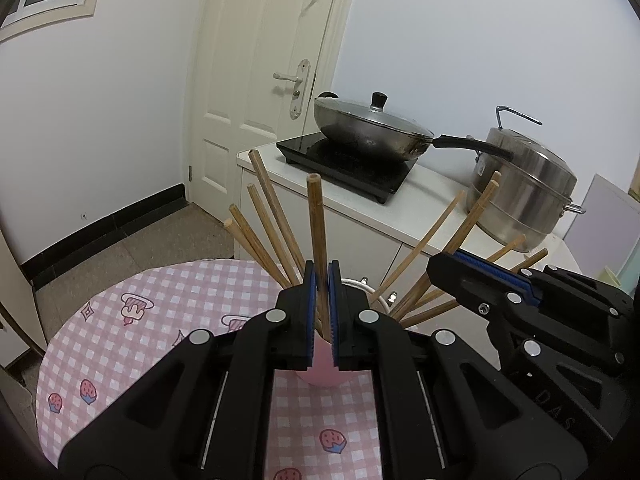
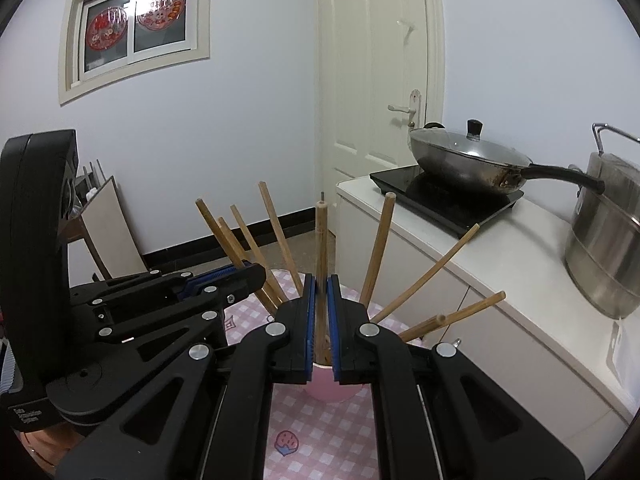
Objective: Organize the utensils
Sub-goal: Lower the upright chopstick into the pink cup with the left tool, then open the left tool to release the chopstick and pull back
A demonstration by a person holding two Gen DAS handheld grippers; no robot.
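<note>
Chopsticks pinched upright, one in our left gripper (image 1: 322, 312), one in our right gripper (image 2: 320, 320), we should lower straight into the pink cup (image 1: 322, 372), clear of sticks fanned from ten to three o'clock

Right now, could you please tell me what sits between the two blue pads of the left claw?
A single upright wooden chopstick is pinched between the left claw pads, its lower end reaching into the pink cup, as the left wrist view shows.

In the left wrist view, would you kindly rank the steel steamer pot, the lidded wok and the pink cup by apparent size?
1. Lidded wok, counting its long handle.
2. Steel steamer pot; pan bodies alone look about alike.
3. Pink cup, mostly hidden behind the left claw, so unsure.
</note>
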